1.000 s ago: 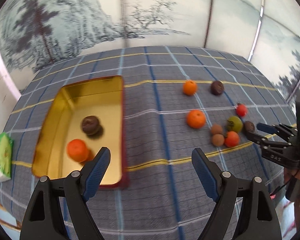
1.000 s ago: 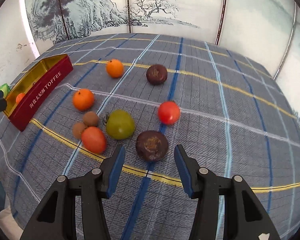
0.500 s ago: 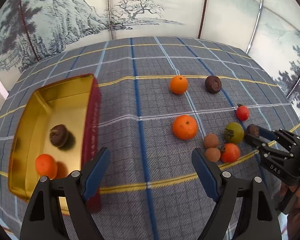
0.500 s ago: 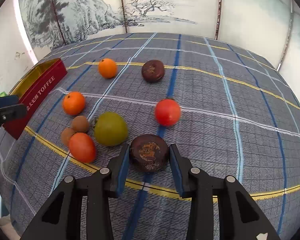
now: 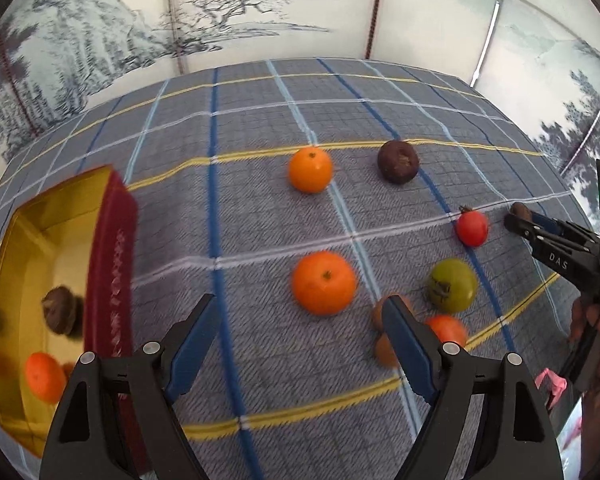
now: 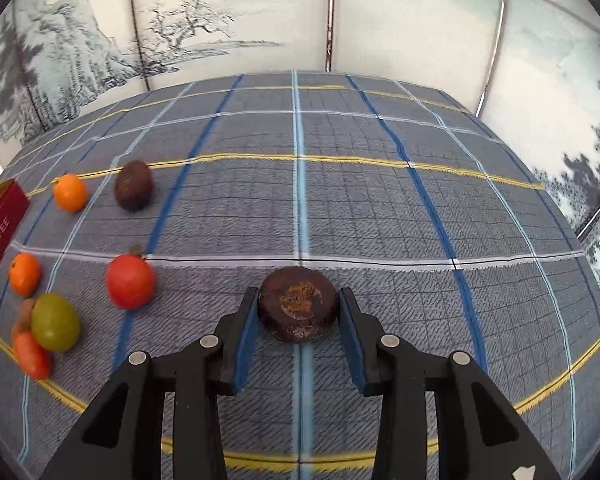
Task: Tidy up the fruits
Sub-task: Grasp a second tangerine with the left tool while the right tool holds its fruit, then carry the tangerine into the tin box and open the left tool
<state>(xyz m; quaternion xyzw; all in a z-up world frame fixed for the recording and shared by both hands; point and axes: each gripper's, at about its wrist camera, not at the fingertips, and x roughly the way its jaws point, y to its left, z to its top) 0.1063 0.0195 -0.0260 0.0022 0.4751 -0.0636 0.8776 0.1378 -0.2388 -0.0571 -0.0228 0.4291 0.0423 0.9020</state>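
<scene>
We have the dark brown fruit [image 6: 298, 307] clamped between the right gripper [image 6: 299, 312] fingers, above the plaid cloth [image 6: 380, 208] and right of the red tomato [image 6: 130, 286], green fruit [image 6: 55, 322] and second brown fruit [image 6: 133, 191], path ahead unobstructed; our left gripper [image 5: 298, 344] hangs spread and empty with an orange [image 5: 324, 282] just ahead and the toffee tin [image 5: 112, 248] to its left. Versus half a second ago, the fruit has come off the cluster and swung right; the left gripper has moved from the tin towards the fruits.

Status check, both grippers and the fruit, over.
Right gripper shut on dark brown fruit. Left gripper open, over cloth. Toffee tin far left, path clear.
</scene>
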